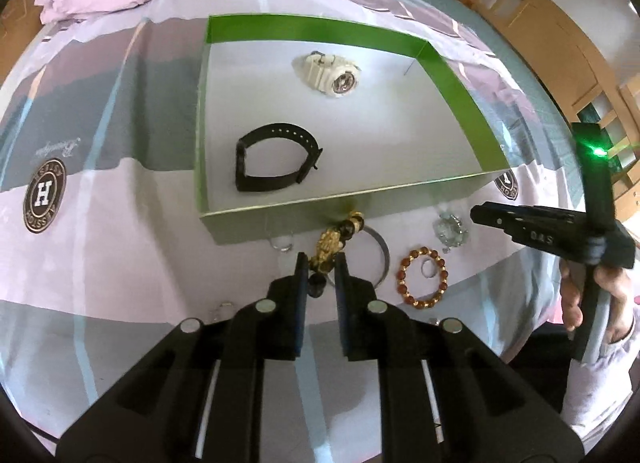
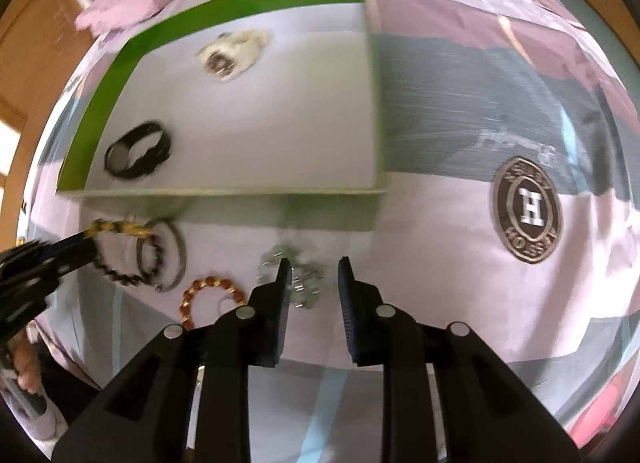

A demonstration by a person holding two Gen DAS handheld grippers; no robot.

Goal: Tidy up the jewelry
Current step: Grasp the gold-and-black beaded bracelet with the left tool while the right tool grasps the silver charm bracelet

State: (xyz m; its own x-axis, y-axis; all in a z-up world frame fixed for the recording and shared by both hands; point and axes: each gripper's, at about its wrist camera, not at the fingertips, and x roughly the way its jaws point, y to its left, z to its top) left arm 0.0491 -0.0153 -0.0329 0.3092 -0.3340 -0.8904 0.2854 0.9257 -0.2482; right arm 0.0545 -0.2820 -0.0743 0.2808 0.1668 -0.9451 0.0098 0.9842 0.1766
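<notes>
On the bedspread, gold-charm bracelet pinched in left gripper; right gripper narrow, empty.

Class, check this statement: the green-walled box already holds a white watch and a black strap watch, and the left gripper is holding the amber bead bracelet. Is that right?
Not quite. The left gripper is shut on the gold charm bracelet, not the amber bead bracelet, which lies on the bedspread beside it, as the left wrist view shows. The box does hold the white watch and the black strap watch.
</notes>
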